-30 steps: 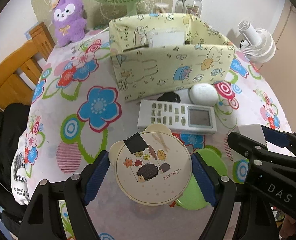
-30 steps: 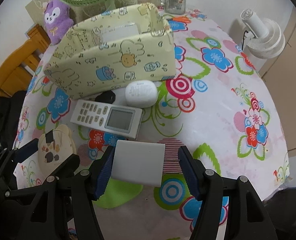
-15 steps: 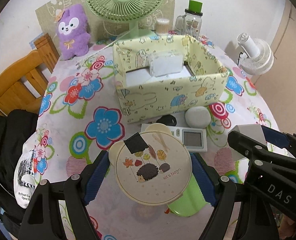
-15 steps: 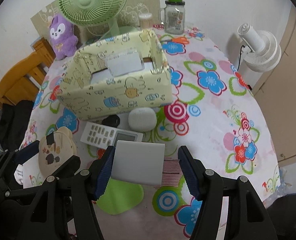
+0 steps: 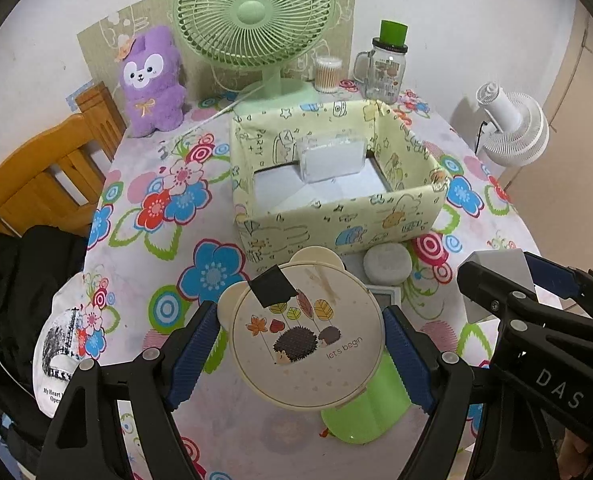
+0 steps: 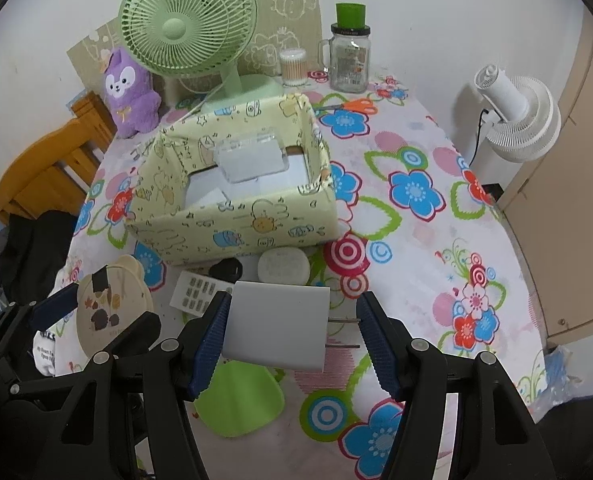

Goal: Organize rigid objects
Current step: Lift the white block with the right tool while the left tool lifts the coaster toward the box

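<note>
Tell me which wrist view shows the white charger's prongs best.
The right wrist view: the white charger sits between the right gripper fingers, both metal prongs pointing sideways. The left wrist view shows only a corner of it behind the gripper, prongs hidden.

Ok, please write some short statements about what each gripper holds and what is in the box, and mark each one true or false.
1. The left gripper holds a round tin with a hedgehog picture. True.
2. The right gripper is empty. False: it holds a white charger with its prongs pointing to the right finger.
3. The yellow box is closed with a lid. False: it is open on top, with a clear case inside.
4. A remote lies on the table in front of the box. True.
5. The purple plush sits inside the box. False: it stands on the table by the green fan.
</note>
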{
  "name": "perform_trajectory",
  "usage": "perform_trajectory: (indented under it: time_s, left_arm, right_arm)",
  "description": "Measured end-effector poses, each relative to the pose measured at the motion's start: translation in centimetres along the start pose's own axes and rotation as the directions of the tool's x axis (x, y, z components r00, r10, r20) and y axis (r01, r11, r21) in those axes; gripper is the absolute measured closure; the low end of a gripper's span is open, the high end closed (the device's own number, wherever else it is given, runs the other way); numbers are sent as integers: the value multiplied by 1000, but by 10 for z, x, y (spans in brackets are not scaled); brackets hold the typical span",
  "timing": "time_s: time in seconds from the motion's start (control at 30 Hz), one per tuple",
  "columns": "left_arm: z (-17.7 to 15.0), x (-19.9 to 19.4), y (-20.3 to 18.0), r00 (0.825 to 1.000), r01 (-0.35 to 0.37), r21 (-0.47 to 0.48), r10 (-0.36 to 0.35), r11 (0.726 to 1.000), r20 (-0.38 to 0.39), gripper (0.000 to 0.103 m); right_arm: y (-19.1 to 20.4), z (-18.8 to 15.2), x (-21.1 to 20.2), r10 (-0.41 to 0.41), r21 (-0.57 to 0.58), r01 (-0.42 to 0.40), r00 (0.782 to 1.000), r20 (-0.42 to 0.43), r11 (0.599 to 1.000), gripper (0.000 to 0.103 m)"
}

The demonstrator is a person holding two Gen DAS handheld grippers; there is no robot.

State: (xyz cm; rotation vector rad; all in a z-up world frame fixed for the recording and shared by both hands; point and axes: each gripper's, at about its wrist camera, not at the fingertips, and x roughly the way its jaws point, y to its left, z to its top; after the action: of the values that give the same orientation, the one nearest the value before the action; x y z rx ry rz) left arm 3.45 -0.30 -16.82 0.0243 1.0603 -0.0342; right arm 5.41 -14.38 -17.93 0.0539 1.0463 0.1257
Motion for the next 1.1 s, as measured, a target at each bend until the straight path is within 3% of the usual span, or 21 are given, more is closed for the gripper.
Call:
perform_trajectory:
  time_s: [0.53,1.1]
  left_arm:
    - [26,-15,-1,1000,-17,-15,17,1000,26,20]
    - [48,-8,-1,998,-48,-72,50,996,34,20]
  right_arm:
    - [-1,30,-16,16,-26,-15,1000,27,1000,37]
    - [0,62,-6,38,-103,-36,999,22,994,37]
